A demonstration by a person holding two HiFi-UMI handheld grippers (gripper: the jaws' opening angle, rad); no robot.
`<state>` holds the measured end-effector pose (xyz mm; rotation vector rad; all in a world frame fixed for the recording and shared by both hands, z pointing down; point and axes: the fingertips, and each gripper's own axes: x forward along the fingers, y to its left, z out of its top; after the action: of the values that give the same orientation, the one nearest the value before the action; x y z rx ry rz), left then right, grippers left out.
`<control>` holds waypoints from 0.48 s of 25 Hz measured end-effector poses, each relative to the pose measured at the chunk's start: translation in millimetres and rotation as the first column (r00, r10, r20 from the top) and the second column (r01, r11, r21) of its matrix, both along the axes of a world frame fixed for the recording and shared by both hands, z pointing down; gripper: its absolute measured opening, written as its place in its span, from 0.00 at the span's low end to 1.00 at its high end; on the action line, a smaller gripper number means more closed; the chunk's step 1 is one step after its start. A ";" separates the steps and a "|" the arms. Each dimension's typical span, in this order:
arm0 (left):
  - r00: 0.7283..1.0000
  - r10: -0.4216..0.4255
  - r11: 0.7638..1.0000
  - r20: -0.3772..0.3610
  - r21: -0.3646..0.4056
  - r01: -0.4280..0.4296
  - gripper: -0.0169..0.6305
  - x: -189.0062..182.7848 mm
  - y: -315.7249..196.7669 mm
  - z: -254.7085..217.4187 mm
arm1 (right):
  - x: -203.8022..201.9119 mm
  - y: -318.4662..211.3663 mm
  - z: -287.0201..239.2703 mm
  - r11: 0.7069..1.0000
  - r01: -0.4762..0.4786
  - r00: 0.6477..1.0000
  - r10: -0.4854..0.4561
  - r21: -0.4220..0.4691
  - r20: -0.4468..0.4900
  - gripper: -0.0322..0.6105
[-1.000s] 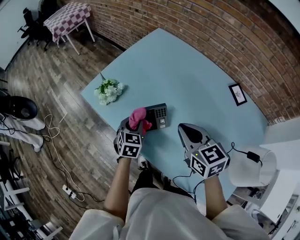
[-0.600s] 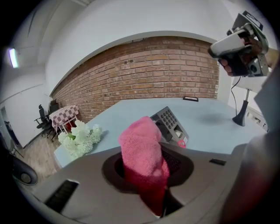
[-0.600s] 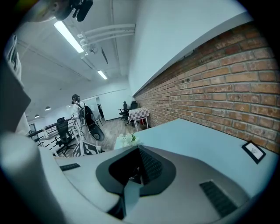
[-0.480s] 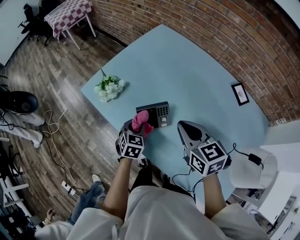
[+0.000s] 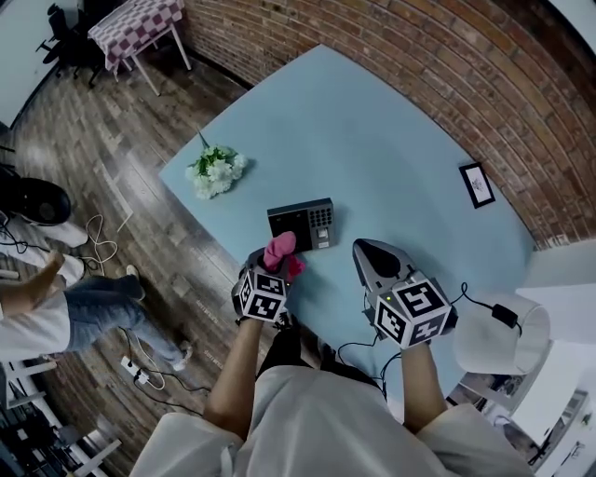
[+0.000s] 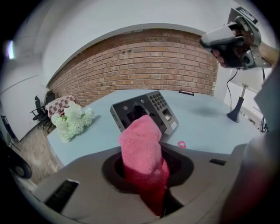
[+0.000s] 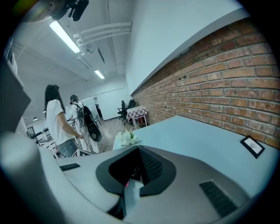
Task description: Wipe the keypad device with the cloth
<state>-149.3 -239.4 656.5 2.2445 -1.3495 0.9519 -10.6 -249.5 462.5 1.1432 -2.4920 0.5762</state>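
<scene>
- Left gripper point(image 5: 276, 265) is clamping its jaws on a pink cloth point(image 6: 142, 148), which is sticking up out of them.
- Cloth tip is hanging just at the near edge of the keypad device point(image 5: 301, 224); contact is not clear.
- Device is lying flat on the light blue table point(image 5: 372, 140), near its front edge.
- Right gripper point(image 5: 365, 252) is hovering to the device's right, jaws pressed together on nothing.
- White flowers point(image 5: 214, 174) are lying at the table's left corner, well apart from the device.
- Person point(image 5: 56, 307) is standing on the wood floor to the left.

White flowers point(image 5: 214, 174); small framed picture point(image 5: 474, 185); checkered table point(image 5: 138, 26)
</scene>
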 end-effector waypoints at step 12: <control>0.998 0.040 0.997 -0.042 -0.071 -0.043 0.23 6.8 22.1 9.8 | 6.6 7.6 -0.4 1.000 0.005 1.000 -0.005 -0.005 -0.001 0.08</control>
<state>-142.5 -217.3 666.3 2.2337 -1.2366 0.9479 -4.0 -241.9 462.1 1.1344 -2.4908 0.5799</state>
